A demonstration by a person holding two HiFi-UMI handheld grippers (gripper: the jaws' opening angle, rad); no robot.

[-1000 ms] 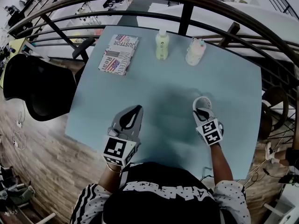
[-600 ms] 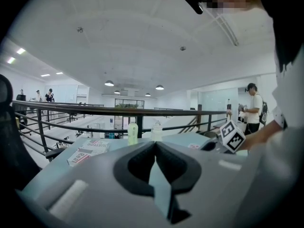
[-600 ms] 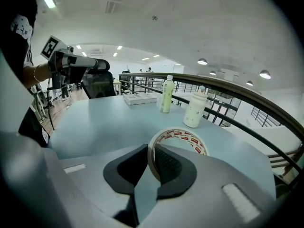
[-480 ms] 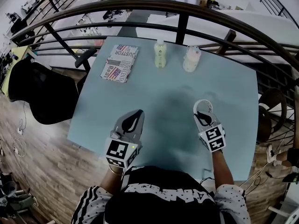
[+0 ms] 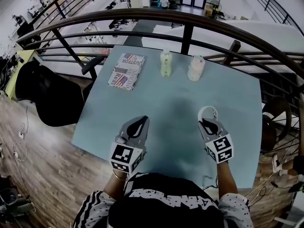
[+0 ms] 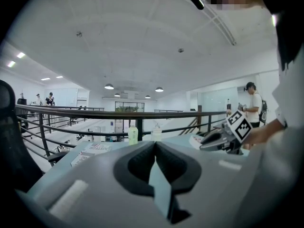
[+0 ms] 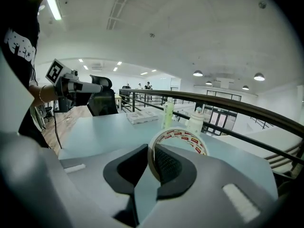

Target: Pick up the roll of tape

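The roll of tape [image 5: 207, 113], white with red print, hangs above the pale blue table [image 5: 166, 103] on its right side. My right gripper [image 5: 207, 122] is shut on the roll's wall, one jaw inside the ring and one outside. In the right gripper view the tape roll [image 7: 183, 139] stands upright out of my right gripper [image 7: 153, 161]. Over the table's near left part my left gripper [image 5: 138, 123] is shut with nothing in it. The left gripper view shows my left gripper [image 6: 155, 148] with jaws together, and the right gripper [image 6: 210, 143] off to the right.
Two small bottles [image 5: 166, 62] [image 5: 195, 67] stand at the table's far edge, with a printed book [image 5: 126, 71] to their left. A dark curved railing [image 5: 190, 20] runs behind the table. A black chair [image 5: 47, 96] stands off the left edge.
My right gripper has risen off the table with the tape roll held in it. The left gripper has lifted slightly.
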